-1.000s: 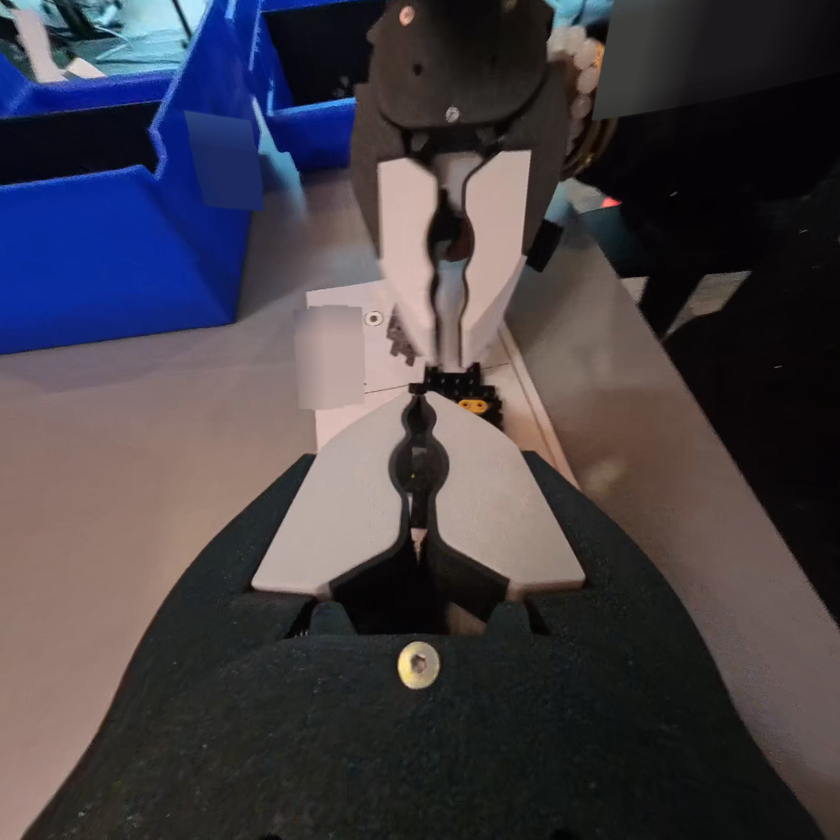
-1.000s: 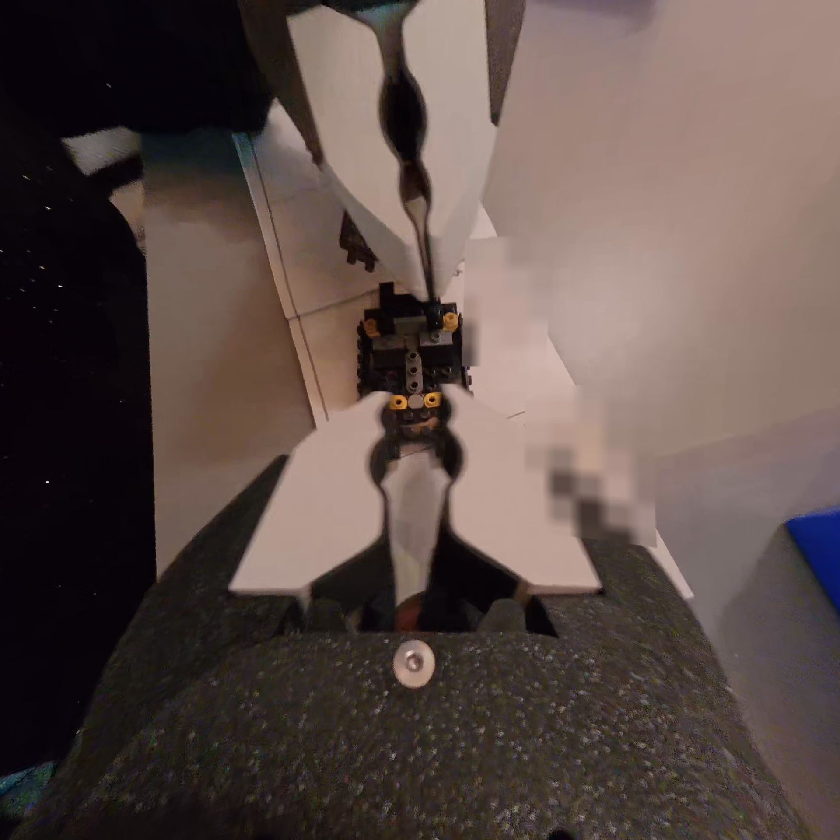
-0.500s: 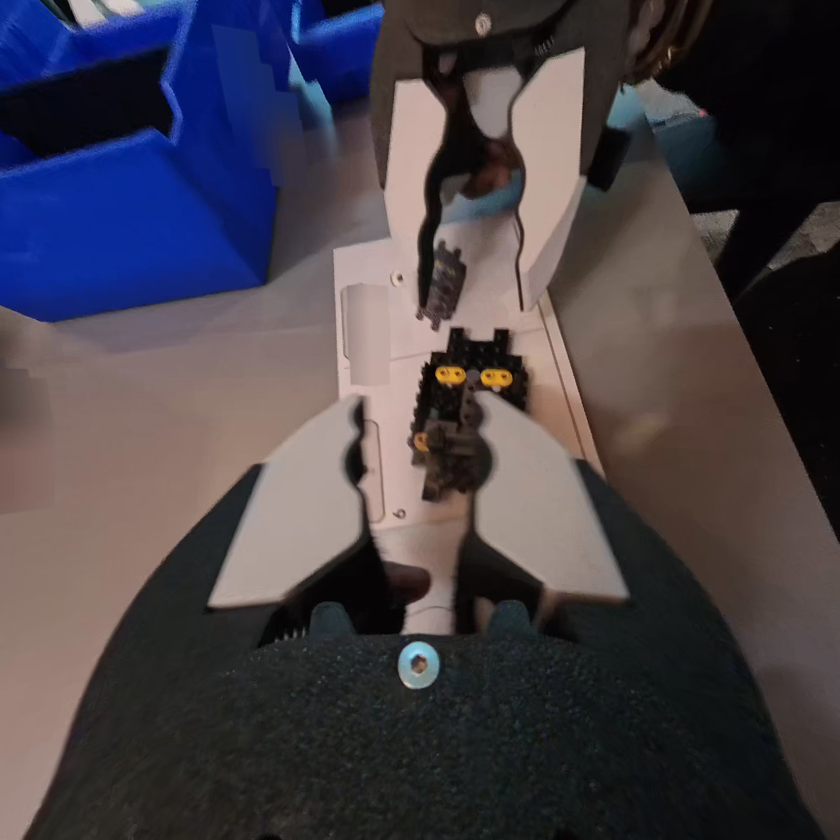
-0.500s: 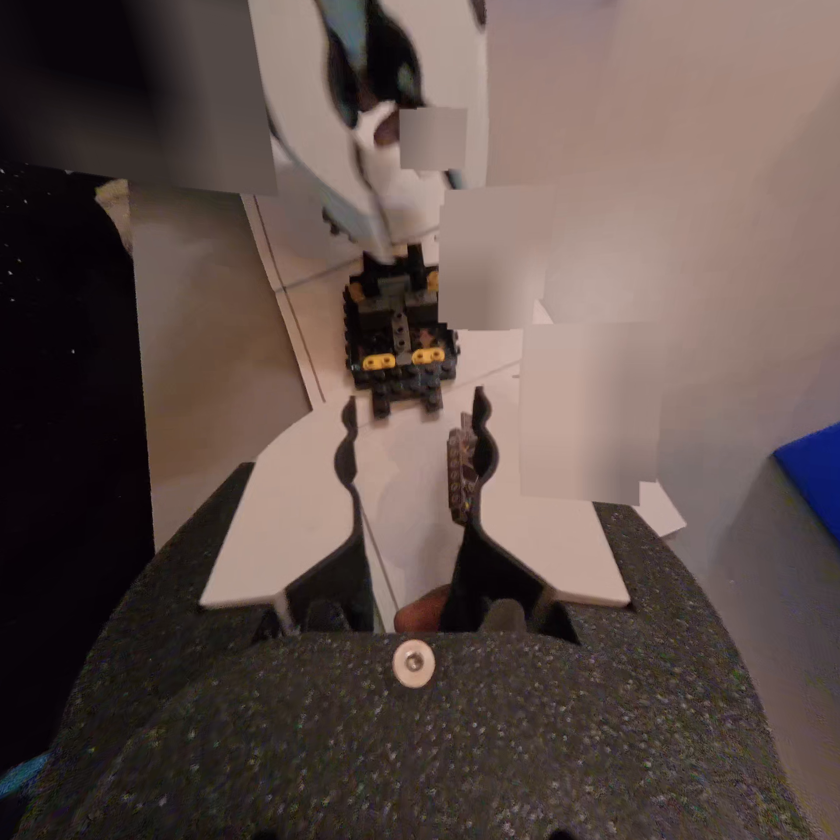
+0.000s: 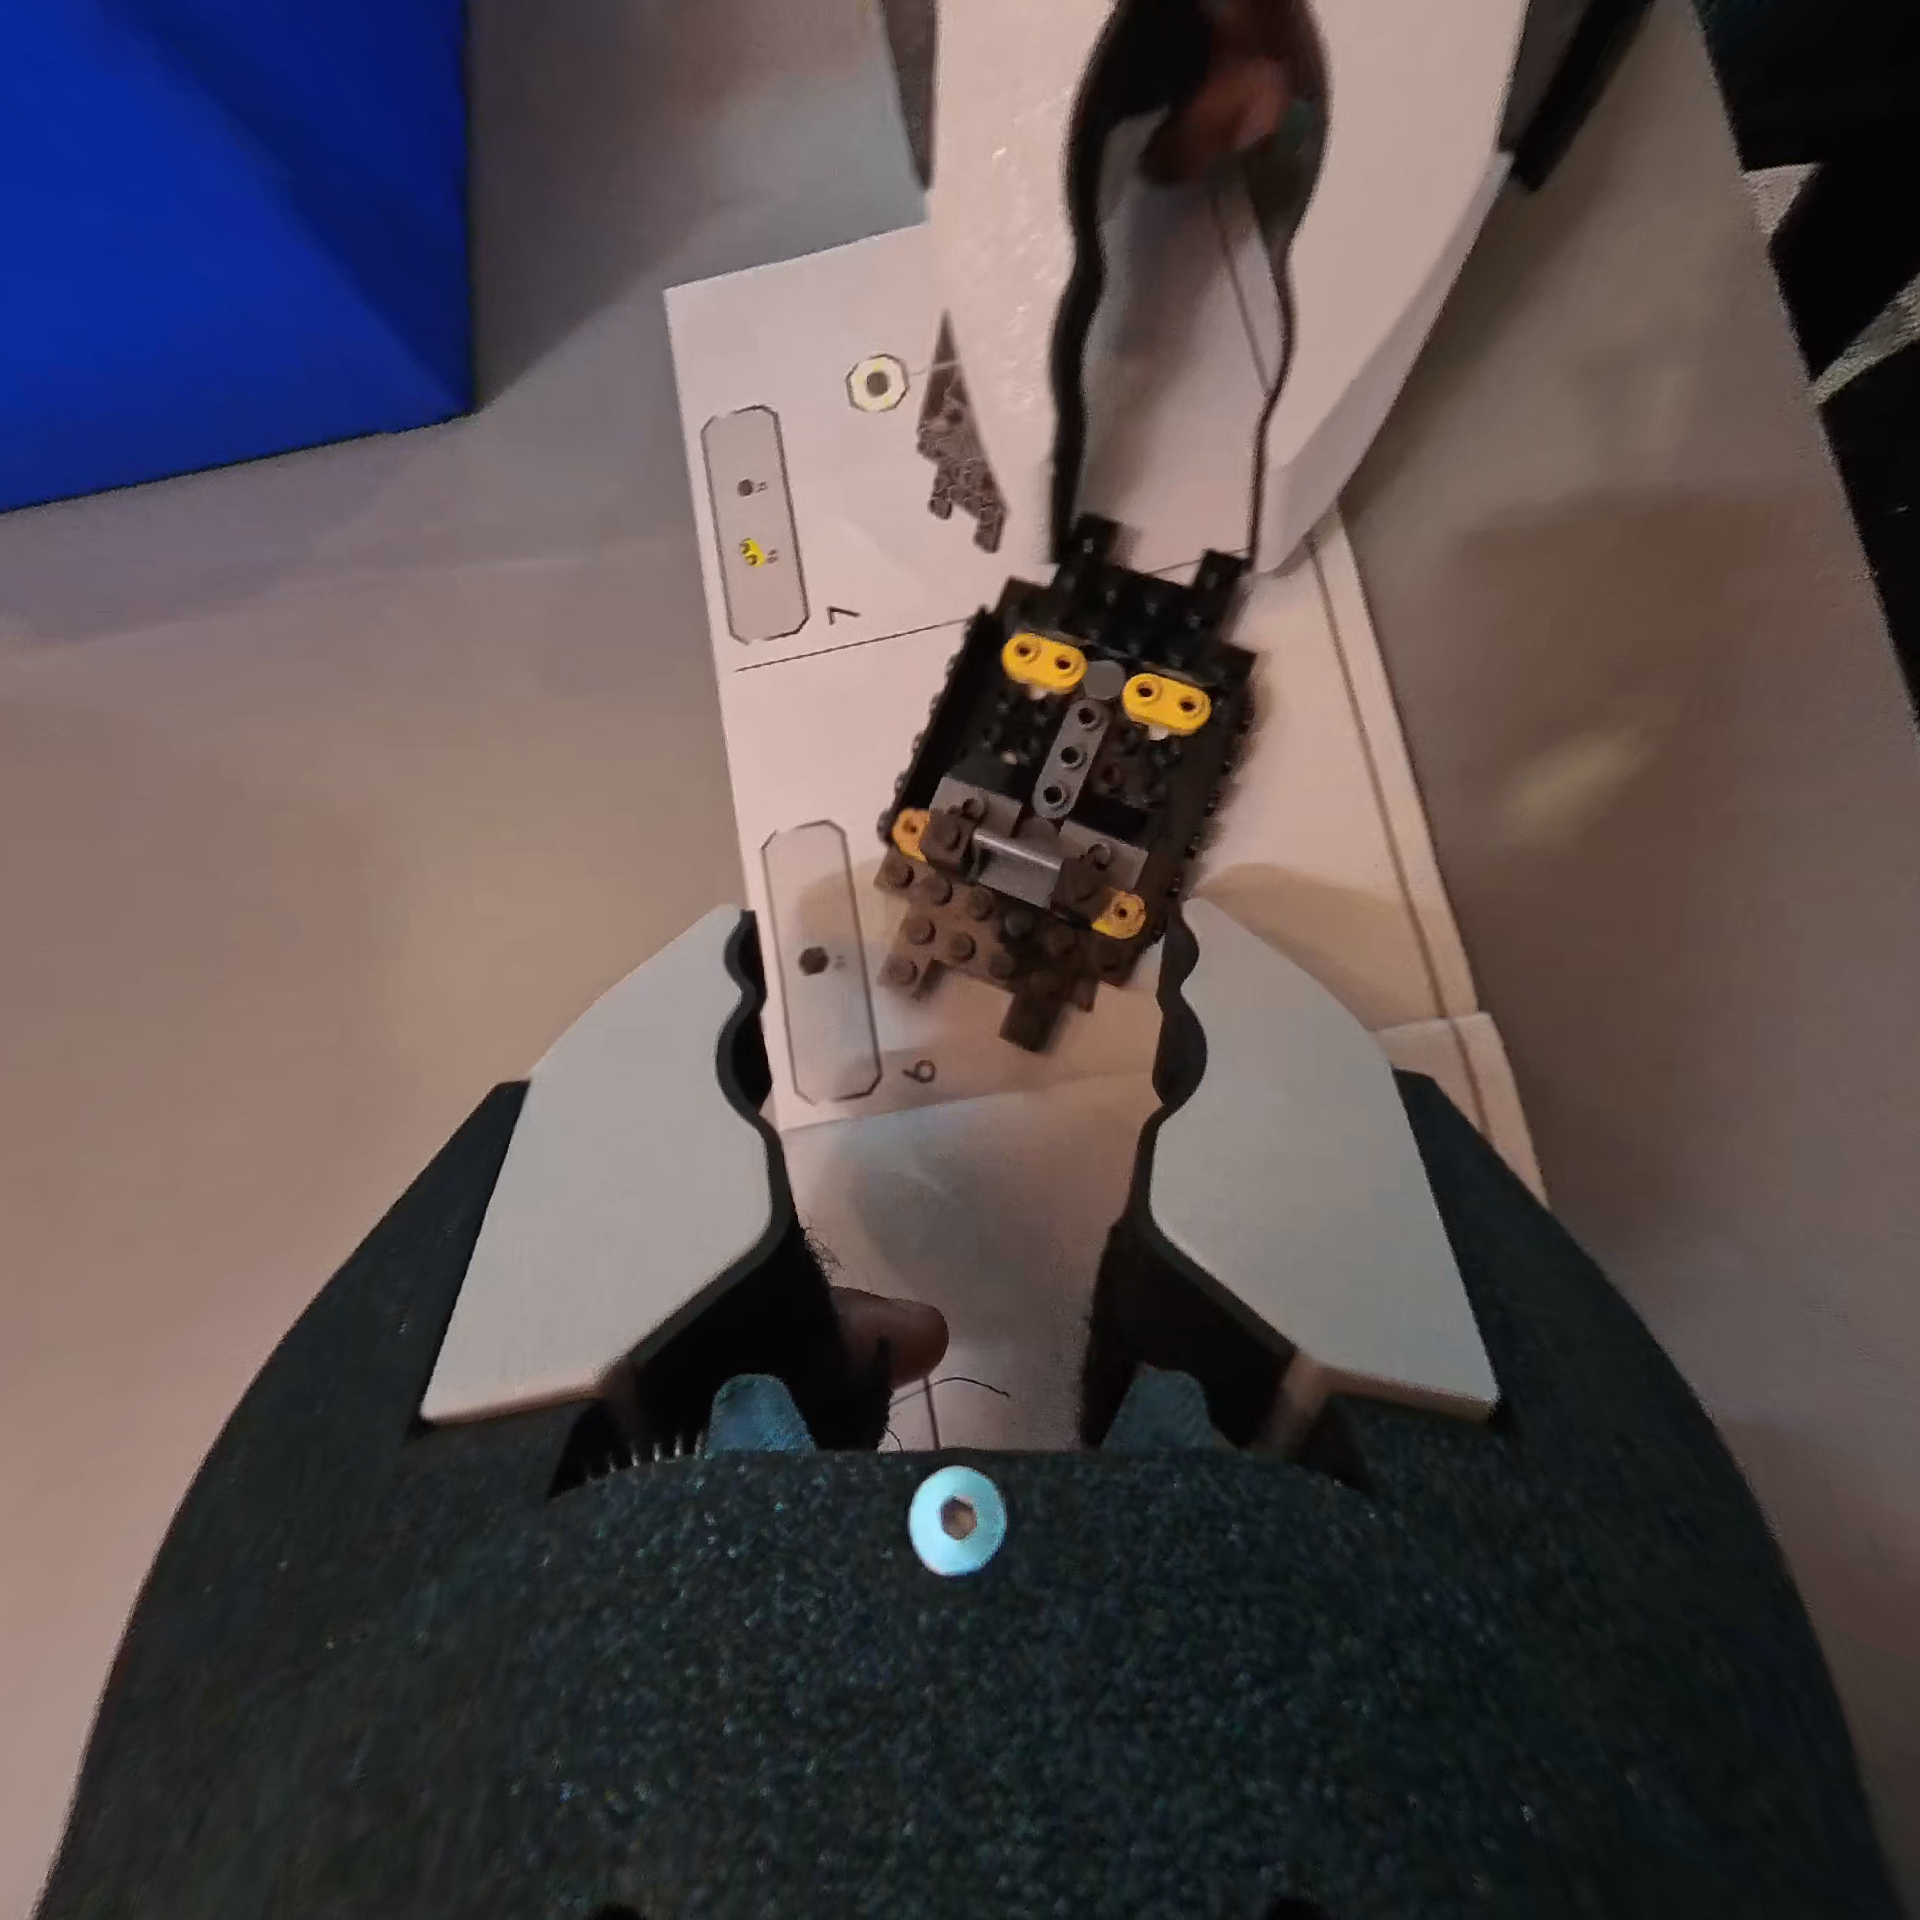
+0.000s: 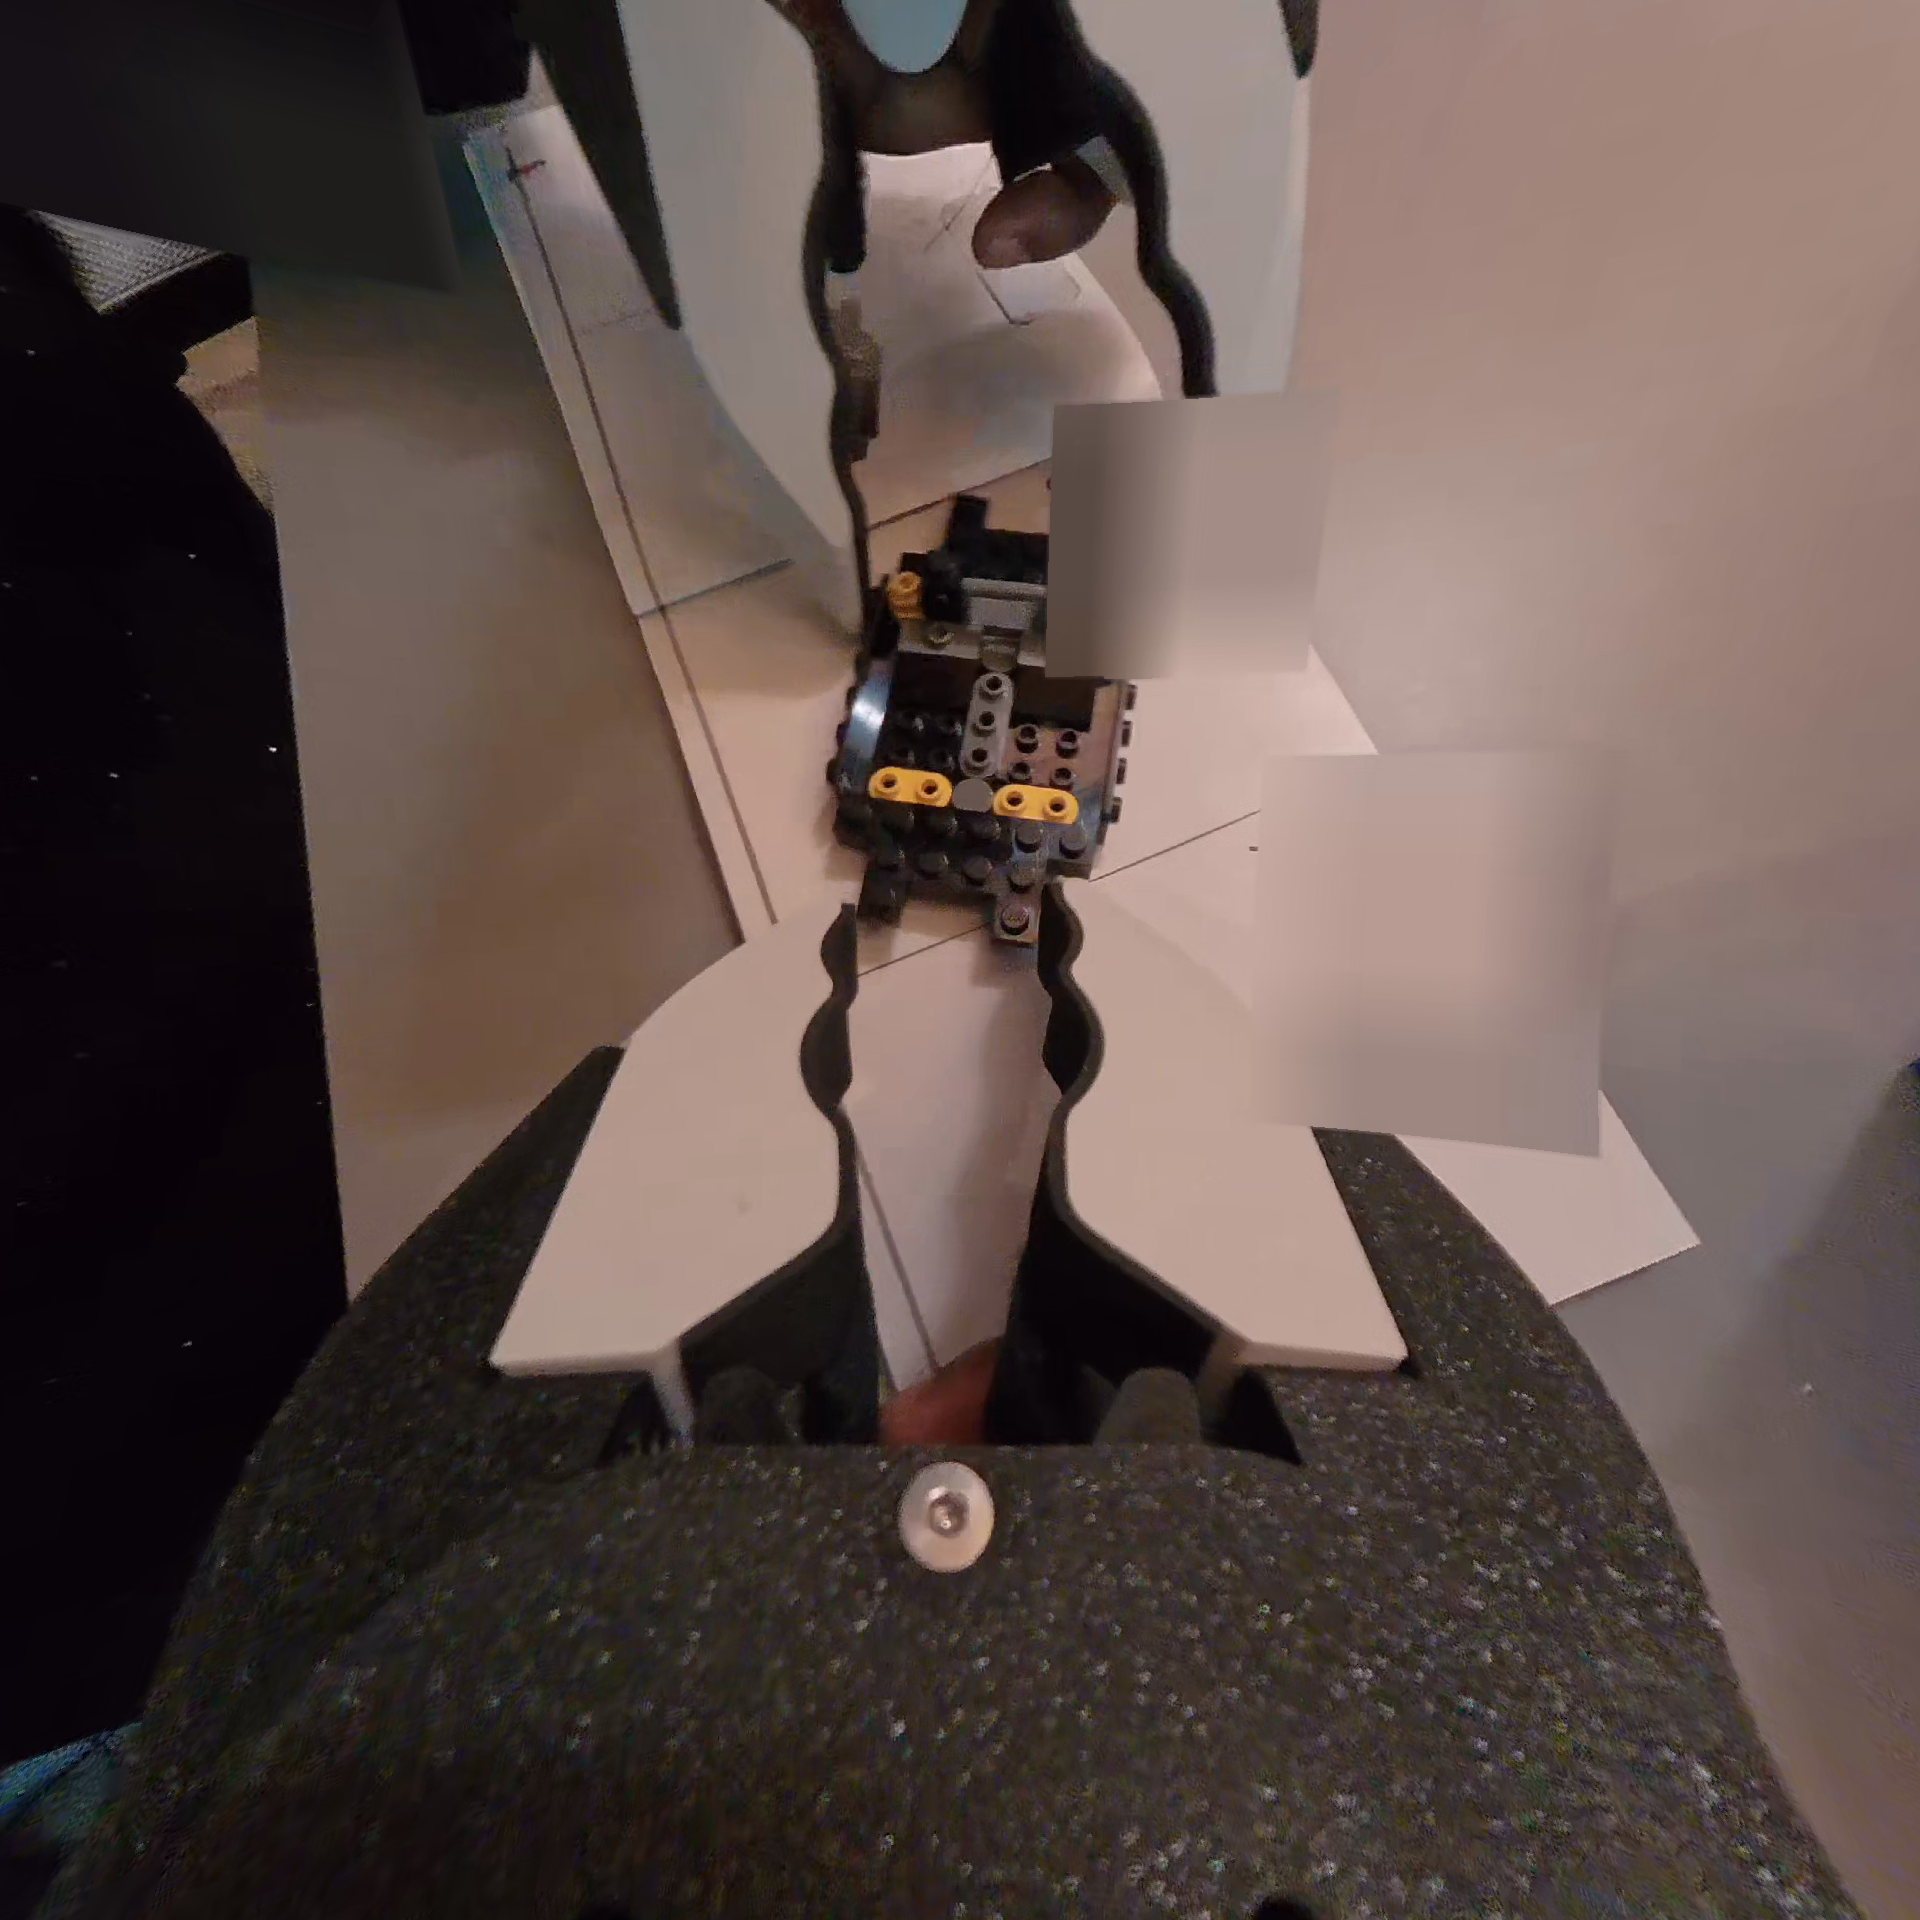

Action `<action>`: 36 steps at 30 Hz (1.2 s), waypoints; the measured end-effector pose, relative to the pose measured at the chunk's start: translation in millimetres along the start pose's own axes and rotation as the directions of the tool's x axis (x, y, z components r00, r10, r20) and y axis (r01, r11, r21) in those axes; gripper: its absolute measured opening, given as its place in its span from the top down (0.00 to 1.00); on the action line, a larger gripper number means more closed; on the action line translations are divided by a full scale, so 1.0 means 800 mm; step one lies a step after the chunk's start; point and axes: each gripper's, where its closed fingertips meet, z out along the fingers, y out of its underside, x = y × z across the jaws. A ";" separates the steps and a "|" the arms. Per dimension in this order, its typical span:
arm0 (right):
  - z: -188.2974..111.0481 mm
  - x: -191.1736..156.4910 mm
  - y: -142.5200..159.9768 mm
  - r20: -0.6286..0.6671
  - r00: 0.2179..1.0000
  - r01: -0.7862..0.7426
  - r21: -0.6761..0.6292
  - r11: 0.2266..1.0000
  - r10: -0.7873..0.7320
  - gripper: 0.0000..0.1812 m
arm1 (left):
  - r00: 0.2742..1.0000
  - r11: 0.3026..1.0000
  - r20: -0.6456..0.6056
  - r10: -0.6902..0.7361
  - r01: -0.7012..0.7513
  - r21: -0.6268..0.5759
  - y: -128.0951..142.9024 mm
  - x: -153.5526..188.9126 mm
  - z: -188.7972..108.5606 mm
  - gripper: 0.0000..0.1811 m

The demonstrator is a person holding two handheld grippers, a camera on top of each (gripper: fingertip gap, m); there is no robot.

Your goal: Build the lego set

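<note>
White-fingered left gripper (image 5: 961, 997) gapes wide, holding nothing; your right gripper (image 6: 945, 940) is spread too, empty. Black lego model (image 5: 1070, 790) with yellow plates lies loose on the instruction sheet (image 5: 800, 343), between both tips. Risk: nothing pins it, so a one-sided nudge could skid it along the paper or pop bricks.

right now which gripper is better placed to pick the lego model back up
Probably the right gripper: open, with its fingertips already at the lego model, which lies on the instruction sheet. The left gripper is open too, but the model lies skewed ahead of it.
</note>
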 end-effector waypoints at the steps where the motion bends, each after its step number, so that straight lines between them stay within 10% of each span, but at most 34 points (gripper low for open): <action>1: -0.001 -0.003 0.000 0.000 1.000 -0.002 -0.002 1.000 0.002 0.81 | 1.000 1.000 0.016 -0.002 0.001 0.001 0.001 -0.004 -0.001 0.61; 17: -0.038 0.021 -0.022 -0.110 0.993 -0.020 0.154 0.988 0.037 0.78 | 0.965 0.977 0.227 -0.128 0.084 0.195 -0.032 -0.017 -0.036 0.75; 22: -0.070 0.043 -0.029 -0.221 0.973 -0.022 0.207 0.978 0.069 0.73 | 0.922 0.886 0.085 -0.379 0.334 0.322 -0.047 -0.013 -0.046 0.54; 29: -0.080 0.037 0.031 -0.150 0.988 -0.042 0.009 0.999 0.042 0.59 | 0.933 0.928 0.102 -0.346 0.324 0.186 -0.023 0.005 -0.028 0.46; 36: -0.039 0.029 -0.007 -0.118 0.992 -0.043 0.079 0.996 0.053 0.49 | 0.940 0.954 0.167 -0.298 0.297 0.033 -0.004 0.020 -0.014 0.55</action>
